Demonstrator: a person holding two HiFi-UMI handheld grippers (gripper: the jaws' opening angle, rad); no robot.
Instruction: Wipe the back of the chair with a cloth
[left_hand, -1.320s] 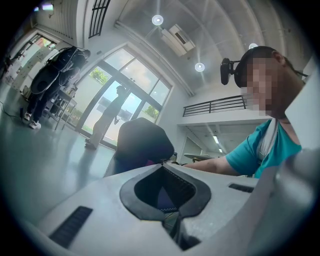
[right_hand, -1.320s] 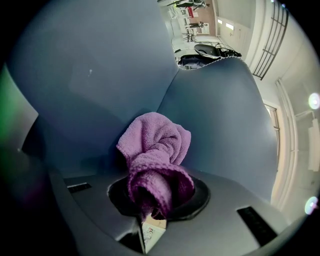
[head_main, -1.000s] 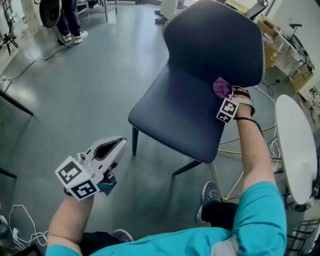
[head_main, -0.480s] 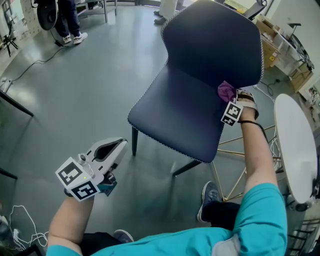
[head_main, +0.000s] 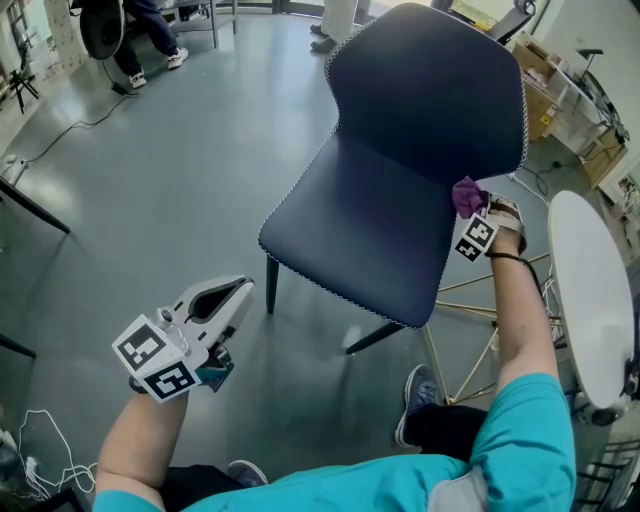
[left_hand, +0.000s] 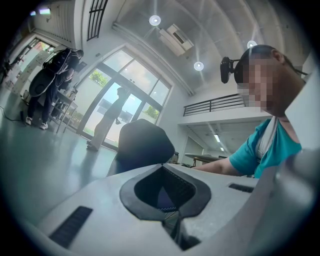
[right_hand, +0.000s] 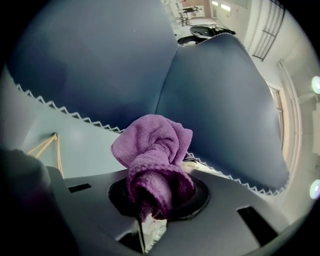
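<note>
Pinches the purple cloth (right_hand: 152, 150) tight in the right gripper (right_hand: 157, 202), jaws closed on it. Has slid it sideways to the right edge of the chair (head_main: 420, 90) back, low down. Looks like one swipe done, most of the back left. Keeps the left gripper (left_hand: 167, 212) low, closed, empty. Needs care near the white table (head_main: 590, 290), close on the right.

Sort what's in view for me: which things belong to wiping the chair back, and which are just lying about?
In the job: chair; purple cloth; right tool, shut on the cloth.
Lying about: left tool, shut and empty; round white table; bystander's legs.
</note>
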